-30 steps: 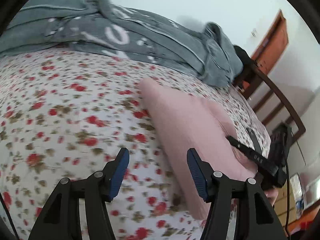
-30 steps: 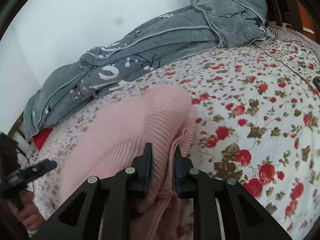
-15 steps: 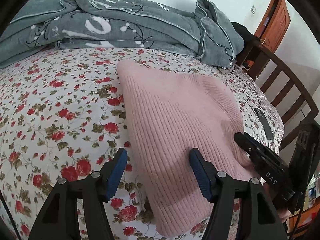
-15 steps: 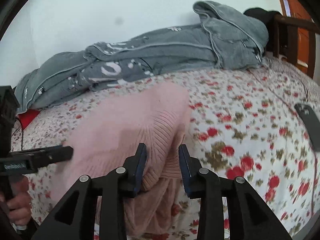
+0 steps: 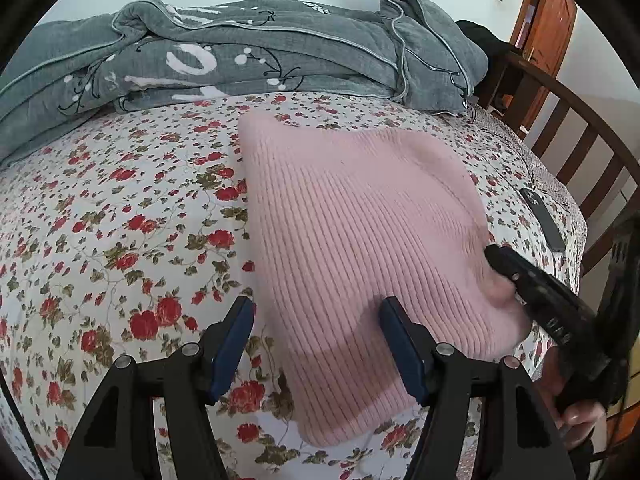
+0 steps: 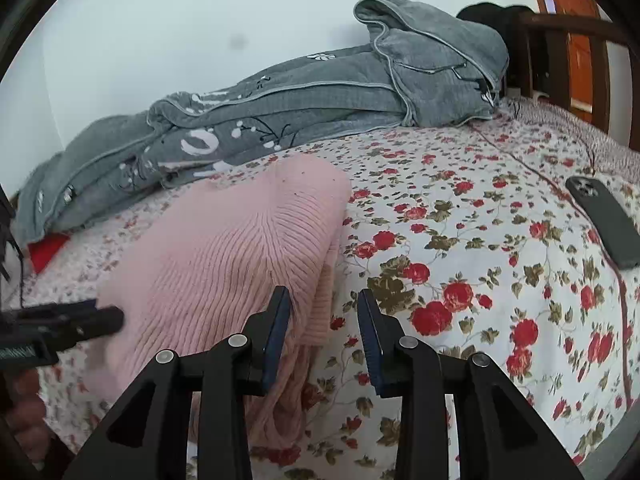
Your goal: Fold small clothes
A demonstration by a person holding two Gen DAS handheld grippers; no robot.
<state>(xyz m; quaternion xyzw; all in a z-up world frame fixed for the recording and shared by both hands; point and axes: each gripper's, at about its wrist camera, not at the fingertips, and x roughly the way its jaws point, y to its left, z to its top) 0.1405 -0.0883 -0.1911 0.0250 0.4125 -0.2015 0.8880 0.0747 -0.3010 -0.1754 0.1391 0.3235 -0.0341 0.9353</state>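
A folded pink ribbed knit garment lies flat on the floral bedsheet. My left gripper is open and hovers over the garment's near left edge, holding nothing. My right gripper is open just off the garment's right edge; its left finger is at the folded edge and nothing is held. The right gripper also shows in the left wrist view, against the garment's right side. The left gripper shows at the left of the right wrist view.
A crumpled grey blanket lies along the wall at the back. A black phone lies on the sheet to the right. A dark wooden bed frame and a wooden door stand at the right.
My right gripper has opened and let go of the pink garment's edge, which now lies on the bed. My left gripper has pulled back and stayed open.
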